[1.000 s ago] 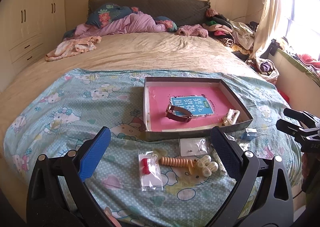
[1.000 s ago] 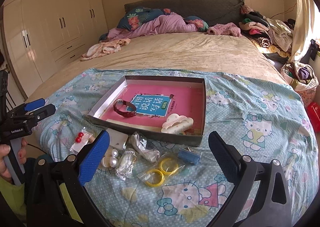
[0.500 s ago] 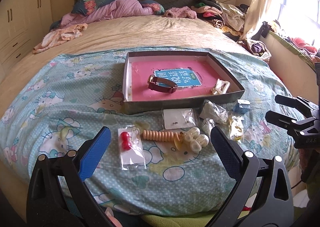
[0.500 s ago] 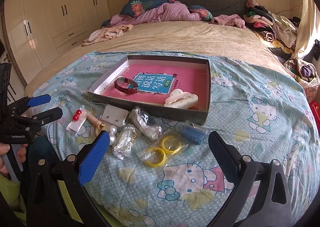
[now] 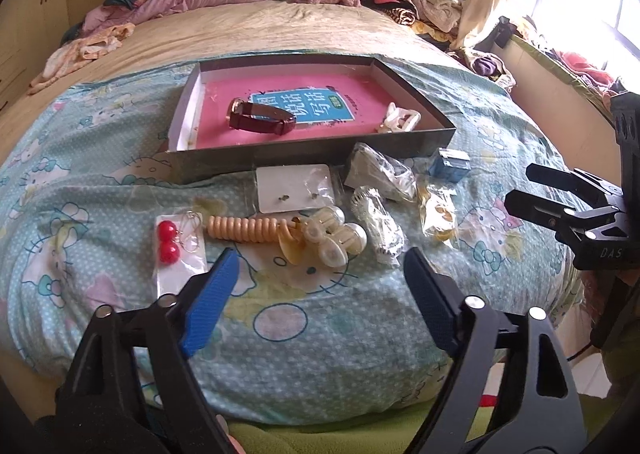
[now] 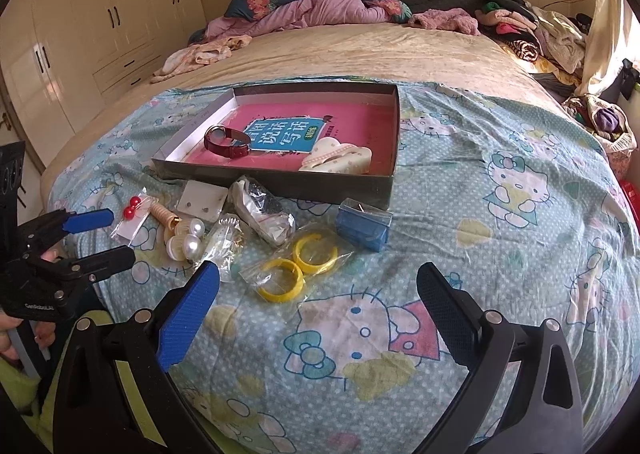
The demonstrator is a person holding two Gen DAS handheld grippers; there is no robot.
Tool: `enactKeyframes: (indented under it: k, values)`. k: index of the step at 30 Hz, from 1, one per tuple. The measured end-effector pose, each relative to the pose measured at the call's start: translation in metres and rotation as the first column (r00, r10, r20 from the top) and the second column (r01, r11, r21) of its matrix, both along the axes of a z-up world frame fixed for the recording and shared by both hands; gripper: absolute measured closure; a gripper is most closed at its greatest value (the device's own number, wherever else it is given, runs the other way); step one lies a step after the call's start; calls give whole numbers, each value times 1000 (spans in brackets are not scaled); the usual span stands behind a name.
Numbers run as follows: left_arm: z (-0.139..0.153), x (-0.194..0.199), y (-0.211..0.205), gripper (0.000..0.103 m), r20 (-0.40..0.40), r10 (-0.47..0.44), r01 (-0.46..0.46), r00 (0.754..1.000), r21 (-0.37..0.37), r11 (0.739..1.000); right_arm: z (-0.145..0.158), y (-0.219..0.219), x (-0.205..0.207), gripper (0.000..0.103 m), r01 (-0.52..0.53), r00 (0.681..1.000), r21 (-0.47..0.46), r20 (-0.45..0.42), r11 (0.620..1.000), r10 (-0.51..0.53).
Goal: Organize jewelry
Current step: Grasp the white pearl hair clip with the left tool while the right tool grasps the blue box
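Observation:
On the cartoon-print sheet, loose jewelry lies in front of a grey box (image 5: 312, 151) that holds a dark red watch (image 5: 260, 119) and a cream hair clip (image 5: 400, 119). Nearest my left gripper (image 5: 320, 258) are bagged red bead earrings (image 5: 168, 240), a beige spiral tie (image 5: 244, 230) and a pearl clip (image 5: 336, 234). Its jaws are closing just short of them, with nothing between. My right gripper (image 6: 320, 270) hovers open just short of the bagged yellow bangles (image 6: 298, 266), near a small blue box (image 6: 362, 223).
A white earring card (image 5: 294, 187) and crinkled clear bags (image 5: 378, 171) lie against the box's front wall. Rumpled bedding and clothes (image 6: 304, 7) pile up at the headboard. White wardrobes (image 6: 100, 21) stand at the left. The bed's edge runs just below both grippers.
Both grippers have sunk toward the sheet and tipped down, so the jewelry looks closer. The left jaws have narrowed. No item has moved.

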State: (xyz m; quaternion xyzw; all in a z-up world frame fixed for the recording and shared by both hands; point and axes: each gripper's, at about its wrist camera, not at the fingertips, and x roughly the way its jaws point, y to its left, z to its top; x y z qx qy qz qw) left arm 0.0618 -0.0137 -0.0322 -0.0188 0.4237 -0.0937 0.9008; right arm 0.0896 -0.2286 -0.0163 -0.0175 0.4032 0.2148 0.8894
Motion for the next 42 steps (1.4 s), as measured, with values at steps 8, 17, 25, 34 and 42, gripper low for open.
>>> enactKeyframes:
  k: [8, 17, 25, 34, 42]
  values:
    - [-17, 7, -12, 68, -53, -28, 27, 998, -30, 999, -6, -10, 3, 5, 17, 1000, 29, -13, 999, -17]
    - [-27, 20, -13, 80, -91, -2, -5, 996, -74, 997, -13, -16, 10, 5, 26, 999, 57, -28, 998, -24]
    - [-32, 32, -15, 80, -108, 27, -34, 994, -55, 998, -20, -19, 18, 5, 35, 999, 64, -40, 997, -33]
    - [-38, 43, -19, 69, -120, 33, -41, 992, -61, 997, -29, -15, 43, 5, 42, 998, 47, -51, 998, -40]
    - [-44, 51, -17, 67, -134, 61, -71, 989, -68, 995, -52, -10, 74, 5, 99, 989, 46, -113, 994, -94]
